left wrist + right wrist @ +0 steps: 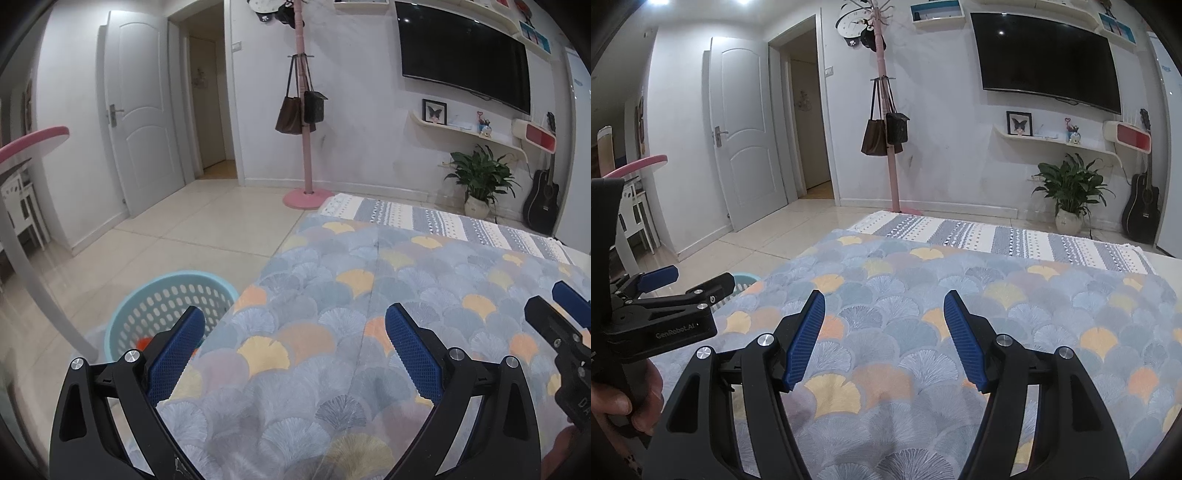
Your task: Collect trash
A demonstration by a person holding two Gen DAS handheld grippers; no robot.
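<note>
Both tools idle over the cloth-covered surface (pixel 923 295), pointing slightly down, nothing between the jaws. Left hand-held gripper (pixel 295 343) stands wide, blue pads far apart and empty; right hand-held gripper (pixel 884 332) also wide and empty, only the fan-pattern cloth visible through the gap. No trash visible on the surface ahead of either gripper, none on the striped rug (pixel 997 236) beyond it, as far as the fisheye views let me tell. The blue perforated basket (pixel 166 306) sits on the floor just left of the left hand-held gripper, below the surface edge; a small orange thing (pixel 144 342) lies inside, partly hidden behind the left finger, probably trash already dropped but can't confirm. A hand (pixel 624 402) grips the left tool's handle at the right view's left edge. Judged step: either start or finish, searching or between items, with no grasp in progress. Next move calls for finding a trash item outside these views, bringing an open gripper over it, closing, then carrying it left to the basket.
</note>
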